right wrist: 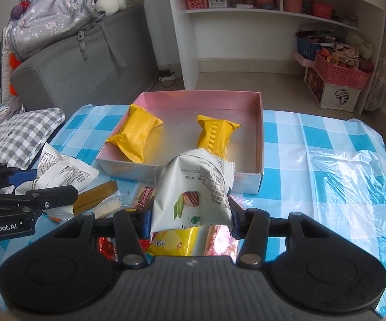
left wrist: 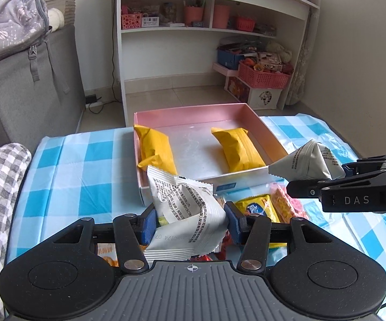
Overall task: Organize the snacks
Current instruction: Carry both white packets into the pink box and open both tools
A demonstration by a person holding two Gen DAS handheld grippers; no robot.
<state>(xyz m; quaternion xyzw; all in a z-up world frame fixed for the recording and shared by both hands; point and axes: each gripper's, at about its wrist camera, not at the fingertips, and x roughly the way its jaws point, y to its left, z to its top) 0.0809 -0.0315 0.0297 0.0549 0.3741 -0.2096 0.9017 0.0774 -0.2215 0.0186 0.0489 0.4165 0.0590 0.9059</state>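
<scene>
My left gripper [left wrist: 190, 223] is shut on a white snack packet [left wrist: 185, 214] with black print, held above the loose snacks. My right gripper [right wrist: 190, 219] is shut on another white snack packet [right wrist: 193, 192] with a green and brown picture; the same packet [left wrist: 310, 163] shows at the right of the left wrist view. Both hang just short of the pink box [left wrist: 193, 113] [right wrist: 260, 133], which holds two yellow packets [left wrist: 156, 149] [left wrist: 239, 149] [right wrist: 135, 133] [right wrist: 214, 133]. In the right wrist view the left gripper [right wrist: 45, 187] and its packet [right wrist: 61, 174] are at the left.
Loose snacks [left wrist: 268, 206] [right wrist: 177, 243] lie on the blue checked tablecloth [left wrist: 72, 165] [right wrist: 326, 160] below the grippers. A grey checked cushion [right wrist: 19, 136] and a grey sofa [left wrist: 19, 93] are to the left. A white shelf unit [left wrist: 206, 26] and pink baskets [right wrist: 337, 72] stand behind the table.
</scene>
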